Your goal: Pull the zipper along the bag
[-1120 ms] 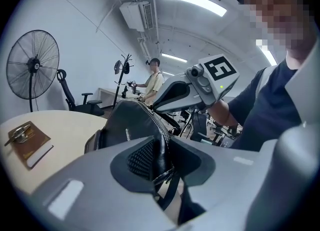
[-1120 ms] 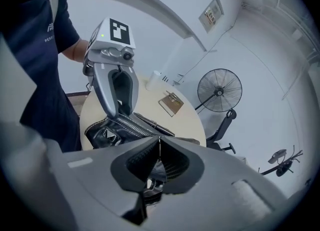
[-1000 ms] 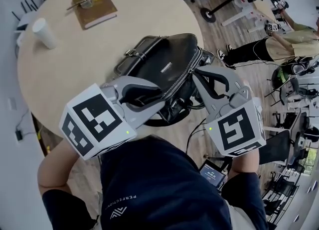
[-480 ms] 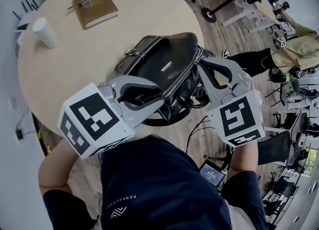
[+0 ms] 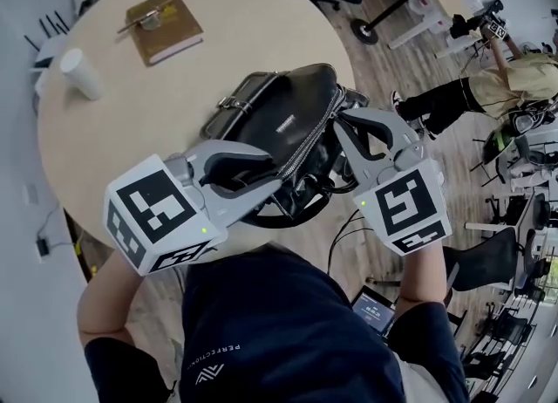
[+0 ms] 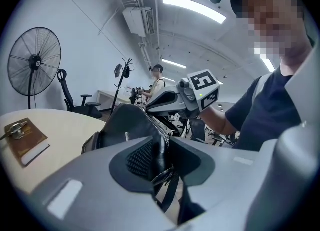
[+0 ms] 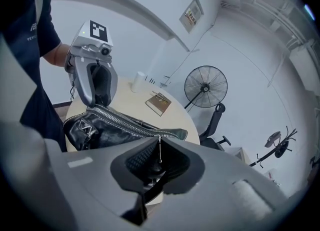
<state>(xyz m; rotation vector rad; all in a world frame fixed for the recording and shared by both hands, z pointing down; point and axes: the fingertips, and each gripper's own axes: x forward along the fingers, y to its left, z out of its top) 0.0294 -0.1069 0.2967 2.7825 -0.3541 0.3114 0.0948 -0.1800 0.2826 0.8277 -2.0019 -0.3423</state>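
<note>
A black leather bag (image 5: 283, 122) lies on the round table (image 5: 131, 140), its silver zipper (image 5: 309, 135) running along the top. My left gripper (image 5: 281, 170) is shut on the bag's near end; in the left gripper view the leather and a strap (image 6: 165, 175) sit pinched between the pads. At the bag's right end my right gripper (image 5: 338, 131) is shut on the thin metal zipper pull (image 7: 160, 147), which hangs between its pads. In the right gripper view the zipper (image 7: 125, 120) runs away from the jaws toward the left gripper (image 7: 97, 87).
A brown book (image 5: 161, 16) and a white cup (image 5: 83, 74) rest on the far side of the table. The bag sits close to the table's right edge. A person (image 5: 501, 83) stands at the right, among chairs and stands; a fan (image 7: 205, 87) is beyond the table.
The right gripper has rolled slightly at the bag's right end. The left gripper and the bag stay where they were; both grips hold.
</note>
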